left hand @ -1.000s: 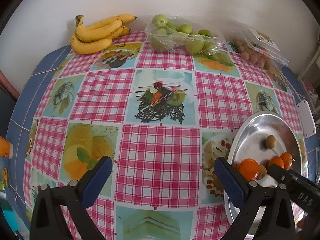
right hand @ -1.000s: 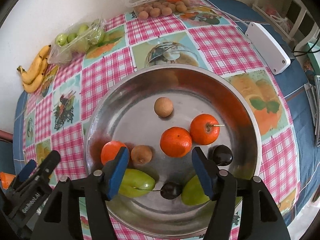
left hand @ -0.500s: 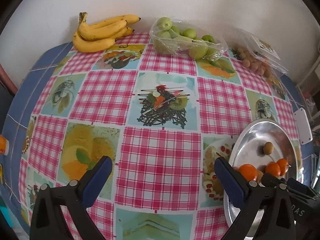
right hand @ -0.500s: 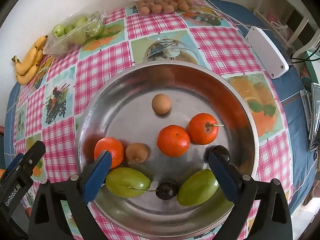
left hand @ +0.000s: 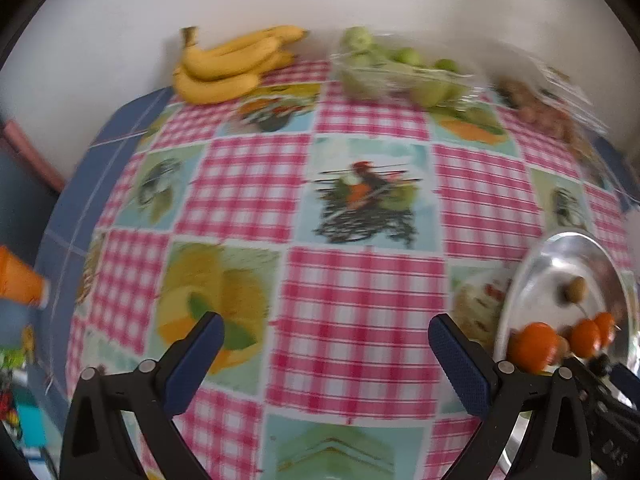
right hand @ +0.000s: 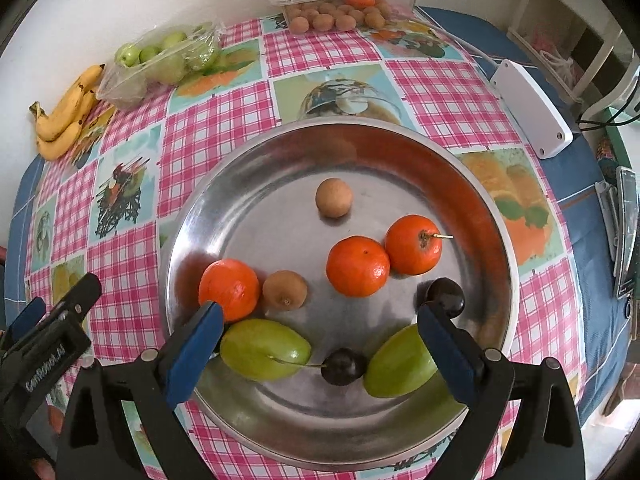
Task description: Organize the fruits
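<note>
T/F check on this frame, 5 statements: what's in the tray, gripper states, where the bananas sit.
1. Three oranges lie in the metal tray. True: one at the left, one in the middle, one with a stem.
2. The right gripper is shut on a green fruit. False: it is open and empty above two green fruits.
3. The bananas lie in the tray. False: they lie on the tablecloth by the wall.
4. The left gripper is open and holds nothing. True.
5. The small green fruits in the bag sit between the bananas and the clear box of brown fruits. True.
</note>
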`<state>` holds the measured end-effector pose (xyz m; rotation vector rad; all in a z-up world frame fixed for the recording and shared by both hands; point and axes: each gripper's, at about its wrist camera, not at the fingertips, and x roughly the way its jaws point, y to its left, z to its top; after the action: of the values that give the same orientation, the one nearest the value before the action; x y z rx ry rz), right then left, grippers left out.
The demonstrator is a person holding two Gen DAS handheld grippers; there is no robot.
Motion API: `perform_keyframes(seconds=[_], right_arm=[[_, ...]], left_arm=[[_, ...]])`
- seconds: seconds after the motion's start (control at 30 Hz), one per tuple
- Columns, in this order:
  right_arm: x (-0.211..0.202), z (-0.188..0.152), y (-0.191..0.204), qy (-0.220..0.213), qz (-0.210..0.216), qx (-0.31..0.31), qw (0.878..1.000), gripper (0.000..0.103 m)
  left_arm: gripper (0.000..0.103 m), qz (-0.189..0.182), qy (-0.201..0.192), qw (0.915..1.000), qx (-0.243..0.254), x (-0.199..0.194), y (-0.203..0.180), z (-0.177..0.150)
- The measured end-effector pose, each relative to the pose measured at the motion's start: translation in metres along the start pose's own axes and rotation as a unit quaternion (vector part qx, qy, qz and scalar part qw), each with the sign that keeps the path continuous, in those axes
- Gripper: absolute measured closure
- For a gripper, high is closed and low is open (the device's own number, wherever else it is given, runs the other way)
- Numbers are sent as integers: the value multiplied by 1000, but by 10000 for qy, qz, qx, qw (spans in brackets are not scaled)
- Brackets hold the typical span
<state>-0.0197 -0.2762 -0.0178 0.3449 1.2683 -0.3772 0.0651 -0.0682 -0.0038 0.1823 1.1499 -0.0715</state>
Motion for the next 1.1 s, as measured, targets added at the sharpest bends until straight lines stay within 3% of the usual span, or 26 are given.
perform_keyframes(seconds=[0.1, 0.4, 0.67, 1.1], right_arm=[[-4, -5, 3, -34, -26, -48, 10000, 5], [-9, -22, 9, -84, -108, -157, 9998, 5], [-19, -38, 12, -208, -139, -234, 9994, 5], [-33, -73, 7, -349, -110, -242, 9990, 5]], left_arm=[[0, 216, -20, 9997, -64, 1, 6, 0], [0, 301, 77, 9994, -143, 2, 19, -13], [0, 213, 348, 9987, -316, 0, 35, -30], [0, 80, 114, 9993, -341, -41, 62, -68]])
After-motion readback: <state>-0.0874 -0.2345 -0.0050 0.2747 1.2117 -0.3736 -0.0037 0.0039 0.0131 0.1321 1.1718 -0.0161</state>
